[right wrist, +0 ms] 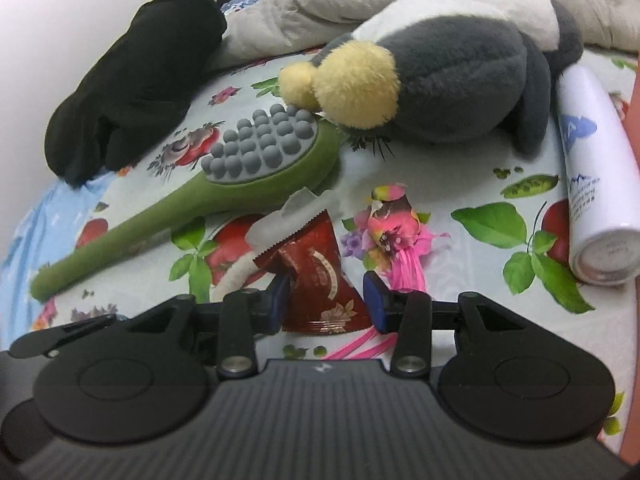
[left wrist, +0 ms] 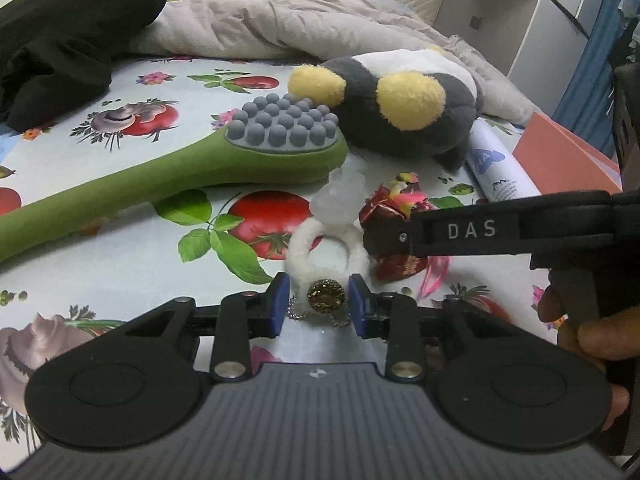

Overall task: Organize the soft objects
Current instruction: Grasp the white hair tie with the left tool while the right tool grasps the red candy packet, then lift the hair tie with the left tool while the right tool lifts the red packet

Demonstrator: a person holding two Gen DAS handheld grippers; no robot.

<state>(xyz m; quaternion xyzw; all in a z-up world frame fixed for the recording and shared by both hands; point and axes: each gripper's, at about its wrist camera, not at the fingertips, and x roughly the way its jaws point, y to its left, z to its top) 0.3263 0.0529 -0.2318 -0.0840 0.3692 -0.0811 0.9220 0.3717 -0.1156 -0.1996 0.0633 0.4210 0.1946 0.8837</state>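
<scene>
A white fluffy hair tie (left wrist: 326, 250) with a gold button lies on the printed bed sheet. My left gripper (left wrist: 319, 306) is open, its blue pads on either side of the tie's button end. A red snack packet (right wrist: 320, 276) lies beside the tie; my right gripper (right wrist: 329, 300) is open with the packet between its pads, and its finger (left wrist: 480, 232) shows in the left wrist view over the packet (left wrist: 384, 210). A grey, white and yellow plush toy (left wrist: 400, 104) (right wrist: 448, 76) lies behind. A green massage brush (left wrist: 180, 168) (right wrist: 224, 184) lies to the left.
A white spray can (right wrist: 592, 184) (left wrist: 500, 172) lies right of the plush. Black cloth (left wrist: 68, 28) (right wrist: 132, 80) sits at the back left, a grey blanket (left wrist: 288, 24) behind. A pink flower clip (right wrist: 396, 228) lies by the packet. An orange box (left wrist: 560, 156) is at the right.
</scene>
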